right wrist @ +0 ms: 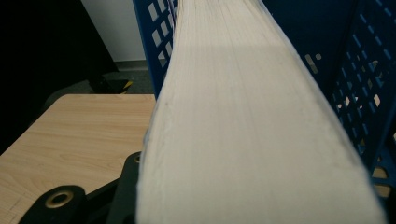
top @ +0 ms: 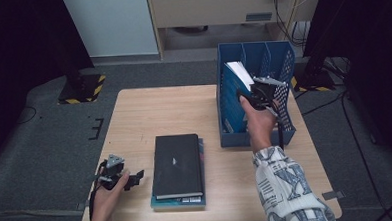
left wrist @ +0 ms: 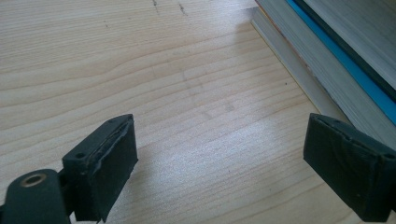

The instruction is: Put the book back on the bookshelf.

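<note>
Book (top: 235, 86) gripped; two books (top: 177, 166) stacked.

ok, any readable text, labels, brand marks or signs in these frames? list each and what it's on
None can be read.
Black book: small pale mark on the cover, too small to read.
Sleeve: large printed letter-like shapes, not clear enough to quote.
Blue file rack: no label seen.
Book in the right gripper: page edges face the camera, no print.
Floor base: yellow-black hazard stripes, no words.

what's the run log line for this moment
right tongs: shut on book, in blue file rack | left tongs: open, empty, over table | book stack: untouched
</note>
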The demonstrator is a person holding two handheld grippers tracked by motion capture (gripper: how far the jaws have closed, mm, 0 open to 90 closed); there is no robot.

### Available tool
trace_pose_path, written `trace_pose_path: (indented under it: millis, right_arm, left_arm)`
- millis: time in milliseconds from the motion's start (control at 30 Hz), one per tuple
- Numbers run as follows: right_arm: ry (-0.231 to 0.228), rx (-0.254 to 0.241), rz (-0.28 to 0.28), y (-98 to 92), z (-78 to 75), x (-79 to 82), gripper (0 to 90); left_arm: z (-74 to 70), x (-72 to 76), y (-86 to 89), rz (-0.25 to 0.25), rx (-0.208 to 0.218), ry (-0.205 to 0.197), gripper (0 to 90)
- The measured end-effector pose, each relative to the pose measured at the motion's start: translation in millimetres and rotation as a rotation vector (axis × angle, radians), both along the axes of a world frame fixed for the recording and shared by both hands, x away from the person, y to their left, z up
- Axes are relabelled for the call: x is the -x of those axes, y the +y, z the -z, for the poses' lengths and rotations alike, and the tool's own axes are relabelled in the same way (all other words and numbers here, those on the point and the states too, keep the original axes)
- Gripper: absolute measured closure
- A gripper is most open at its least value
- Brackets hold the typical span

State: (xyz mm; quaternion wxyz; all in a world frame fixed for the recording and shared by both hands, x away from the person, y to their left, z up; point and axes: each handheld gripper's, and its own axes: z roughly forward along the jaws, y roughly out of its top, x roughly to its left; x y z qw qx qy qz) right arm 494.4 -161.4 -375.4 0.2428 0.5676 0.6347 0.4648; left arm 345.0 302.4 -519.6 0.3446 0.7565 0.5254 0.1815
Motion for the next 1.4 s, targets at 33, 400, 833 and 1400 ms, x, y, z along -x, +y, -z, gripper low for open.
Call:
trace_pose_path:
  millis: [33,400,833,1400]
  right_arm:
    - [0.000,0.003,-0.004,0.0,0.7,1.6,59.3]
    - [-0.032,0.031,-0.012,4.5,6.2,14.3,57.8]
    - [-0.027,-0.005,-0.033,2.4,-4.1,15.5,48.4]
    - [0.017,0.017,-0.056,1.9,-20.7,3.7,52.6]
  left_arm:
    - [0.0,0.0,0.0,0.000,0.000,0.000,9.3]
    - [0.0,0.2,0.5,-0.002,0.001,0.000,9.3]
    - [0.1,0.3,0.6,-0.004,0.002,0.001,9.3]
    - [0.5,-0.2,-0.5,0.000,0.002,0.003,9.3]
